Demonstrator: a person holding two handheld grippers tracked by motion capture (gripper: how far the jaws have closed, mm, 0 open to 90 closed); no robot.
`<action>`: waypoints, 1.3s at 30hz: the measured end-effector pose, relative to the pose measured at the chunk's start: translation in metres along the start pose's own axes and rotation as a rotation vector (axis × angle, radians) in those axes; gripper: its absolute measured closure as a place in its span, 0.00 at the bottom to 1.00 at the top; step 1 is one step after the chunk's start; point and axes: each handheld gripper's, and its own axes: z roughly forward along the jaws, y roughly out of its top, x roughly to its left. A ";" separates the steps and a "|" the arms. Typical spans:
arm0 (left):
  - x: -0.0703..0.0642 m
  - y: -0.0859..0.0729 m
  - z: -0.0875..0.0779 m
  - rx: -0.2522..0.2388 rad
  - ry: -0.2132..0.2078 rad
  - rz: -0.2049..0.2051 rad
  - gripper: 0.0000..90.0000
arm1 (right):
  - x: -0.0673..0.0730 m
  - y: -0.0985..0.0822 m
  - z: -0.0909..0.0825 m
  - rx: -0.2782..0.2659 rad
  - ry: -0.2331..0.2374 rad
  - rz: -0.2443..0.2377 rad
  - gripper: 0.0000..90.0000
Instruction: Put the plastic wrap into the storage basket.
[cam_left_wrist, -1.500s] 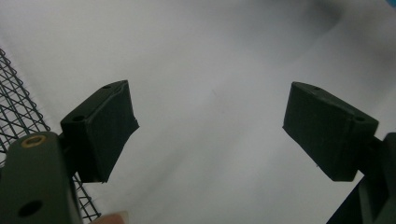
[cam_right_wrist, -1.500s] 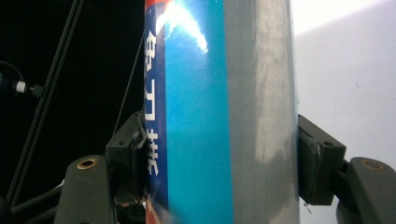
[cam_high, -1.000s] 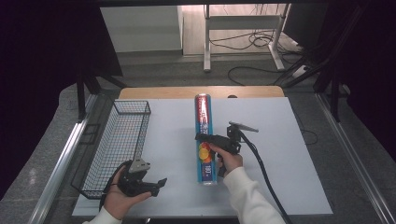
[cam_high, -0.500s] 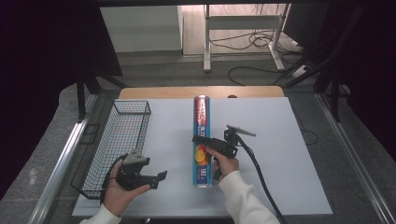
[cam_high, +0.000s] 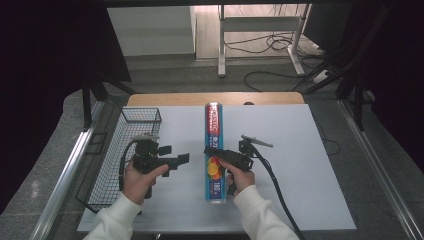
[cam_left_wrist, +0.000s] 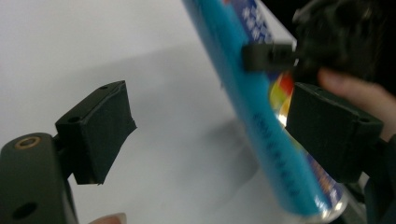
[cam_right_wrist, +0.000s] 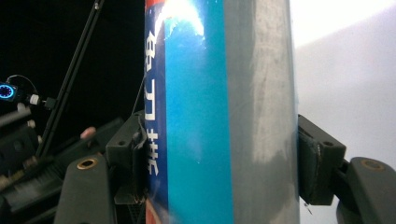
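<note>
Clamped tight, right gripper (cam_high: 212, 150) jaws now, one pad on each side of the long blue foil box (cam_high: 215, 155), pressed flat against both faces in the right gripper view. Half a second back was just settling onto it, so looks like the grab is done and a lift probably comes next. Left gripper (cam_high: 184, 158) meanwhile swung up off the near edge and now points across at the box, jaws spread wide with nothing between them (cam_left_wrist: 205, 135); box sits just past the far pad, not touching. Probably lining up for a second grip or a handoff. Box lying flat on the white table (cam_high: 300, 170), running lengthwise away from the jaws. Wire basket (cam_high: 107, 165) right behind the left gripper, so not much room backing up there. Loads of bare table beyond the right jaws though.
</note>
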 end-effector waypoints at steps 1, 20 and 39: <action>0.000 0.000 0.000 0.000 0.000 0.000 0.16 | 0.000 0.000 0.000 0.000 0.003 0.001 0.36; 0.021 0.051 0.054 0.021 -0.289 -0.232 0.05 | 0.006 -0.006 0.001 0.012 0.021 -0.022 0.36; 0.038 0.055 0.103 0.097 -0.507 -0.286 0.09 | 0.010 -0.006 -0.002 0.013 0.051 -0.046 0.36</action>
